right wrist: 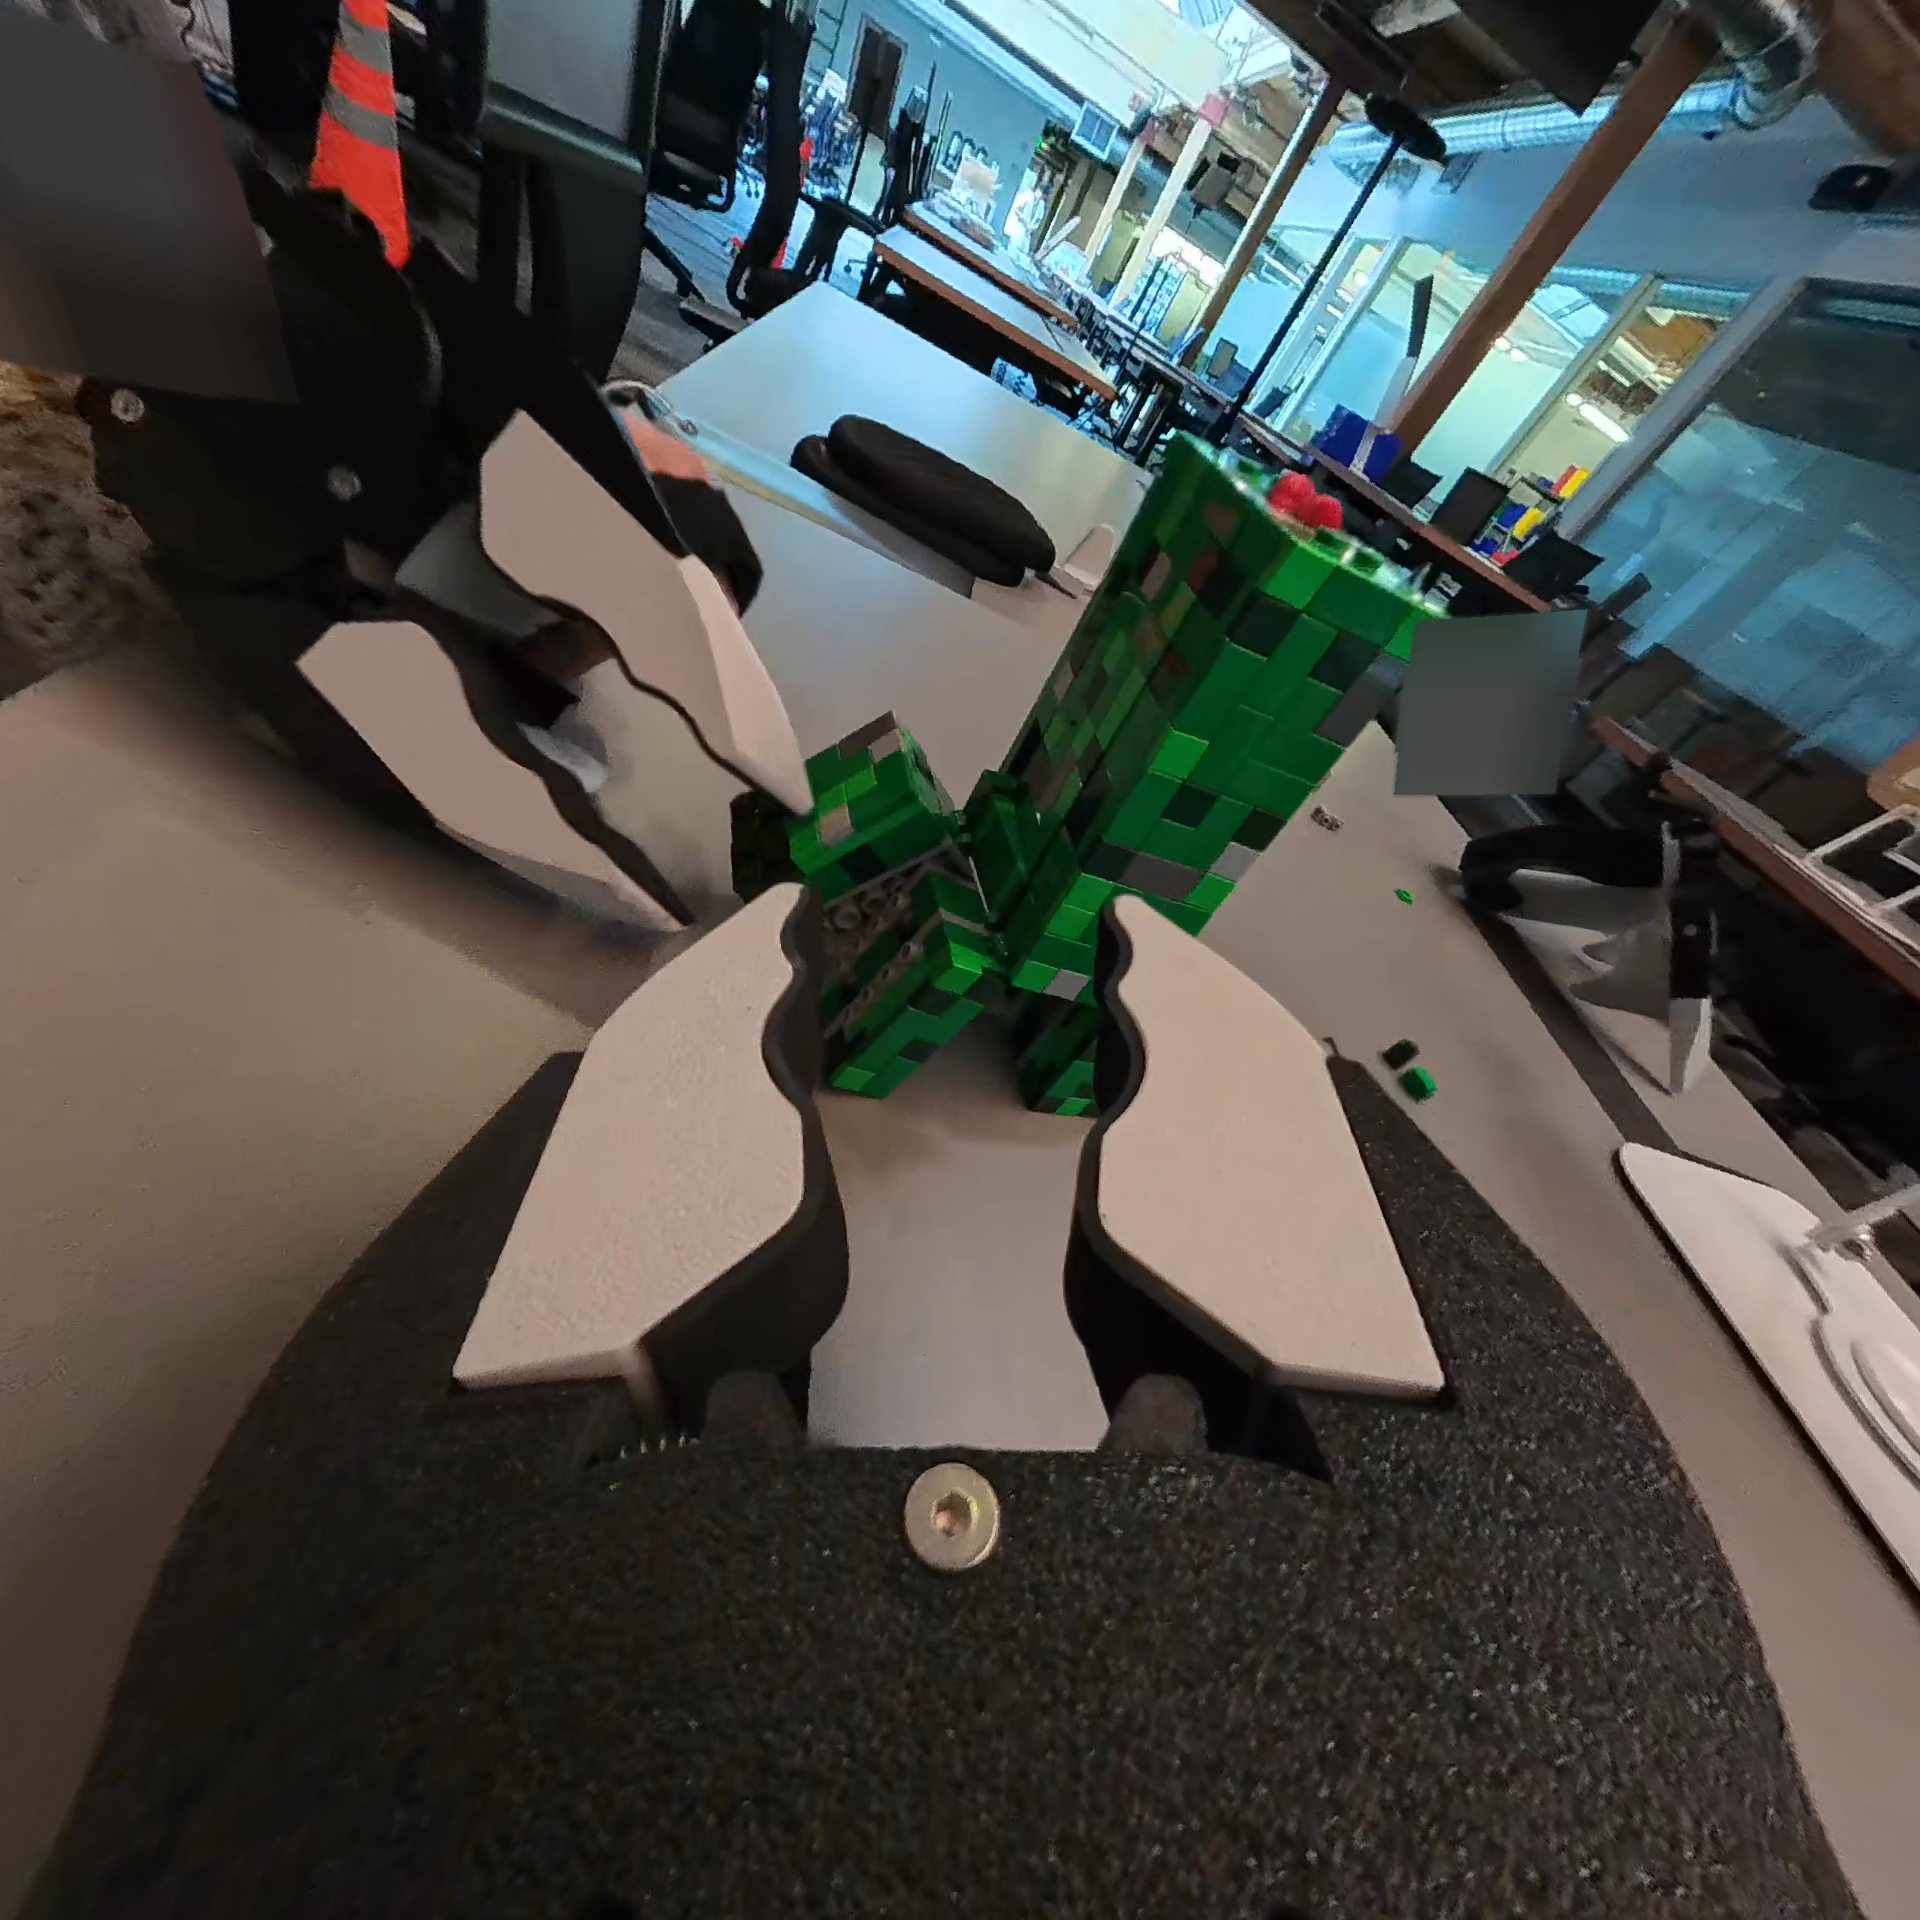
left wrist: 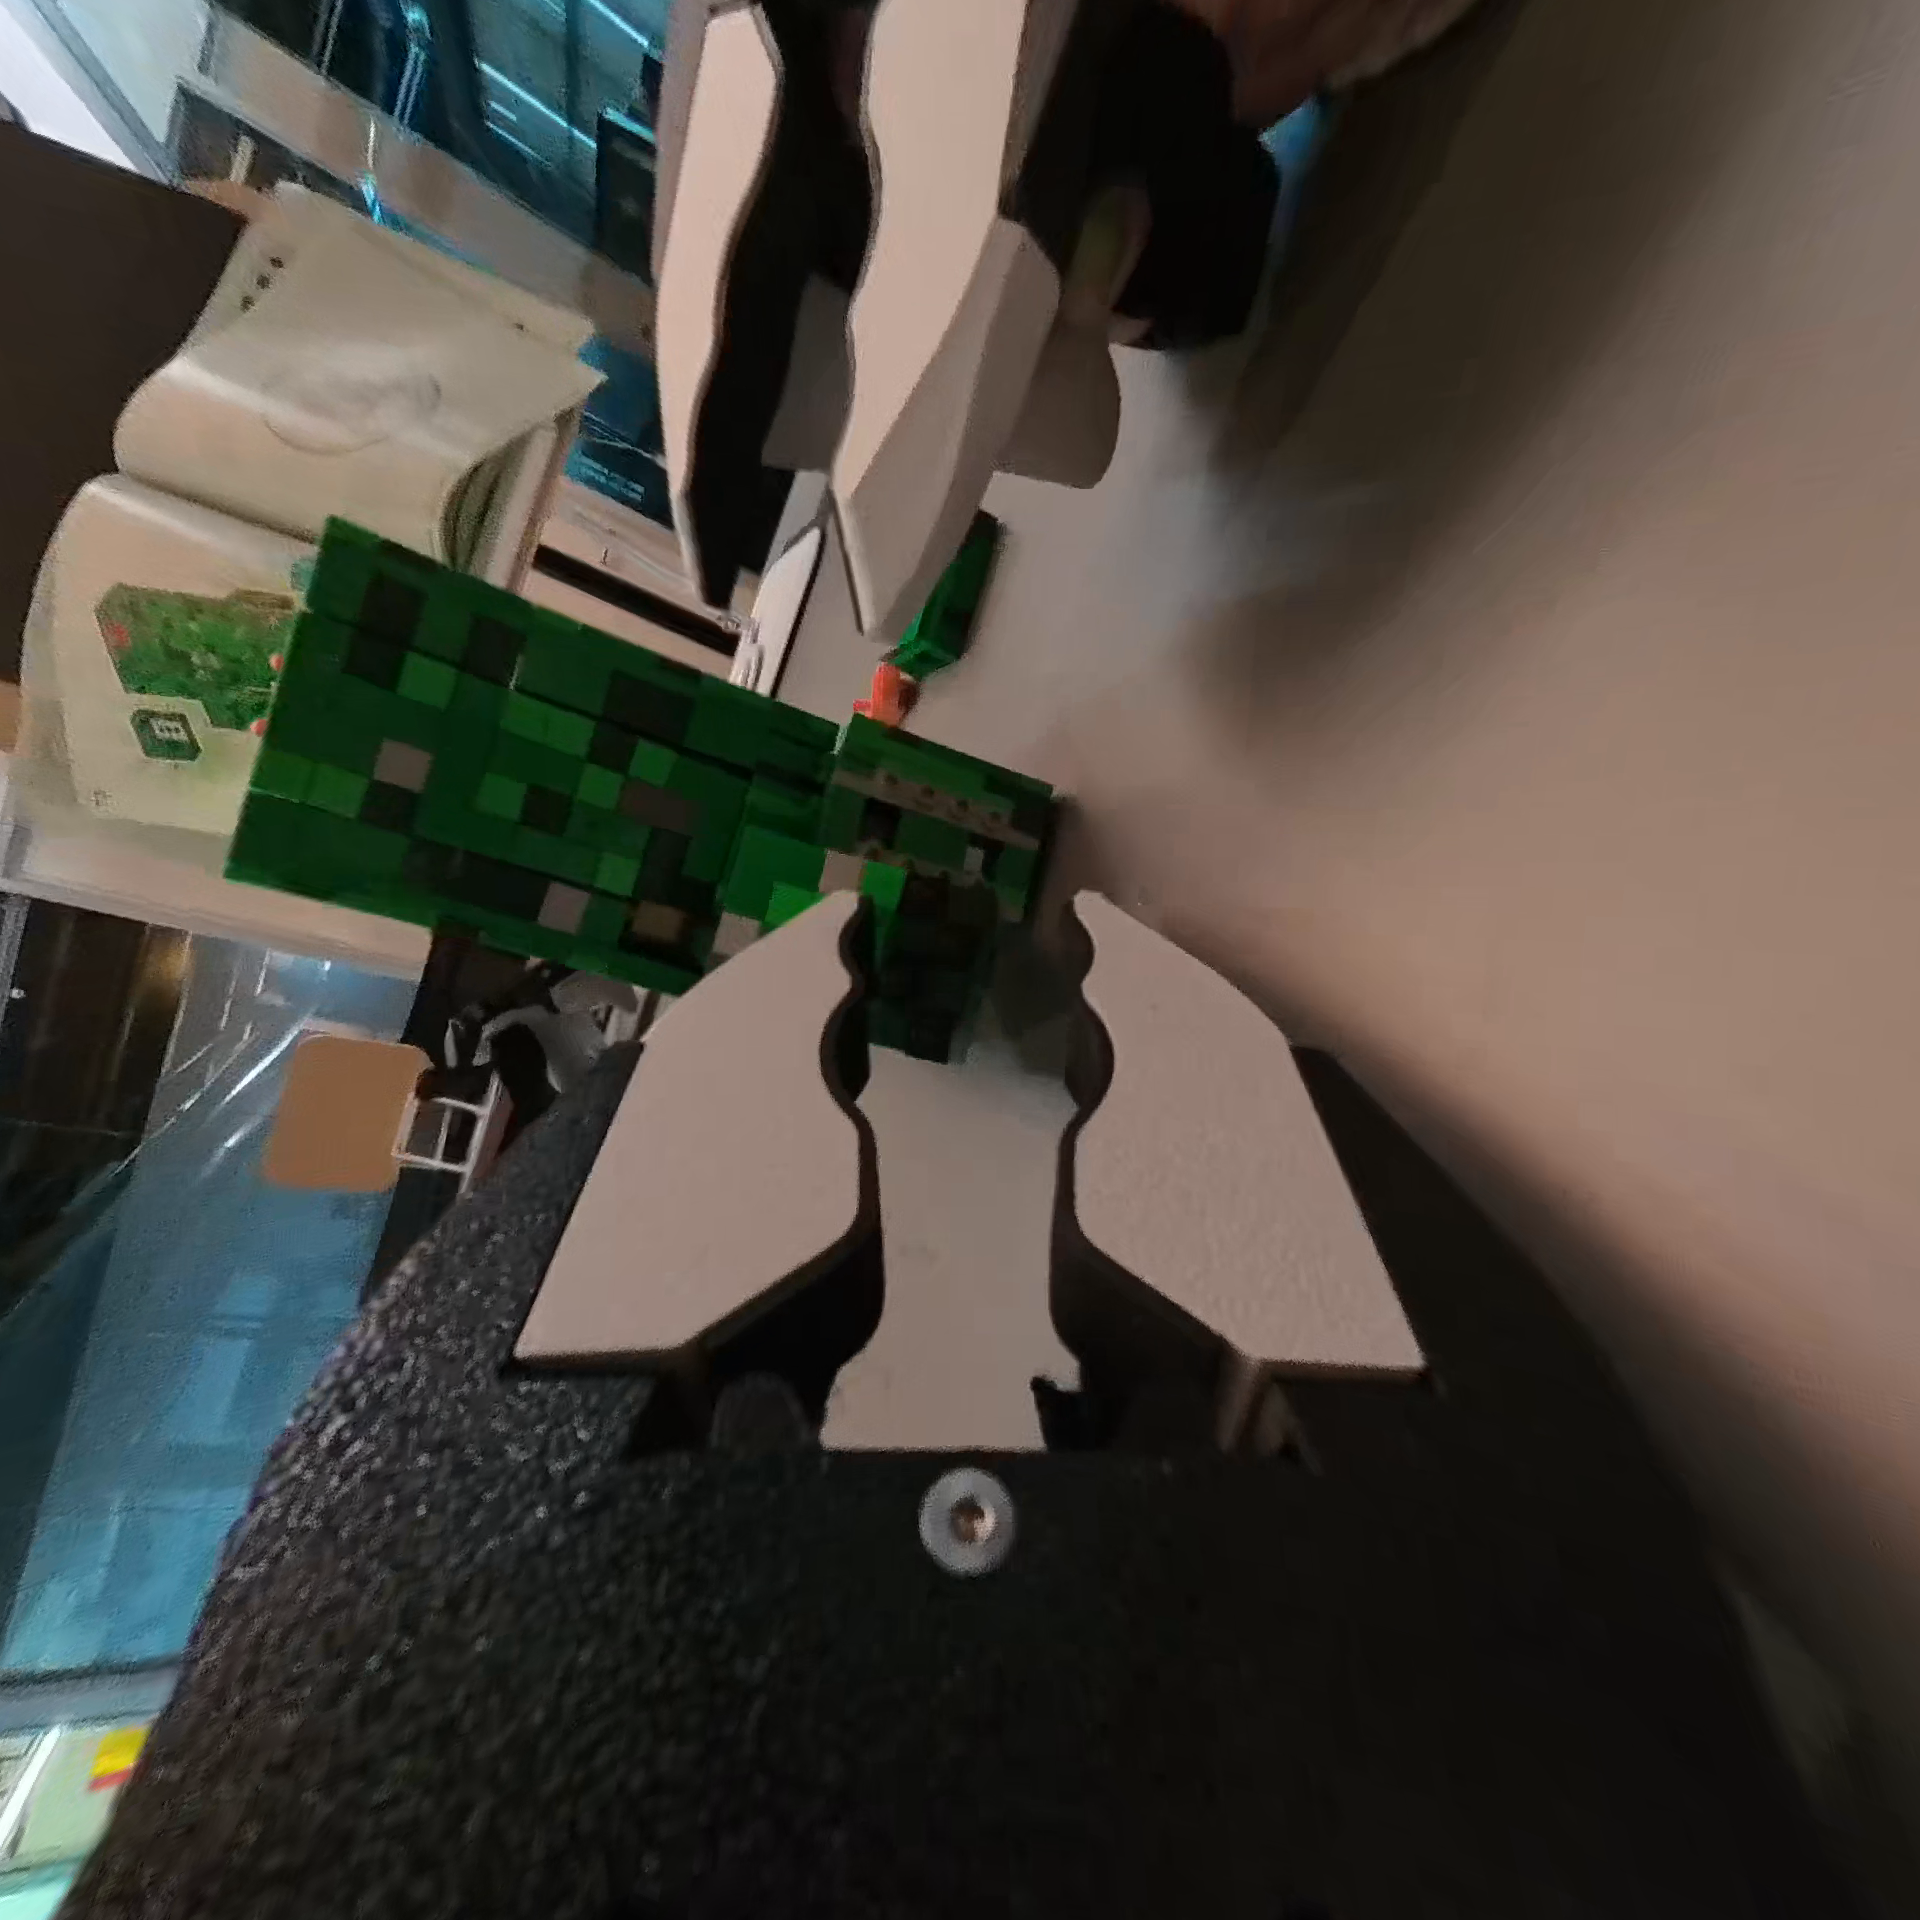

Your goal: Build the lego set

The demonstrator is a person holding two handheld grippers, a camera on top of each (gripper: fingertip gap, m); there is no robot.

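The tall green pixel-patterned lego tower, built of glossy square bricks in light green, dark green, grey and black, stands tilted on the pale grey matte worktop, with a small red knobbly piece on its top. Against the tower's base leans a shorter green block of bricks with a grey studded strip. In the left wrist view the tower runs sideways, its base end at the worktop.

Just right of the tower's base a few loose small green bricks lie on the worktop. Beyond the tower rests a flat black oval pad. Past the tower in the left wrist view lies an open white instruction booklet.

The right claw, with white faceted fingers edged in wavy black pads, is spread wide around the base of the short block and tower; whether its pads touch the bricks cannot be told. The left claw is also parted, its fingers on either side of a dark green part at the tower's base; a grip cannot be confirmed. In the right wrist view one left claw fingertip is at the short block's top.
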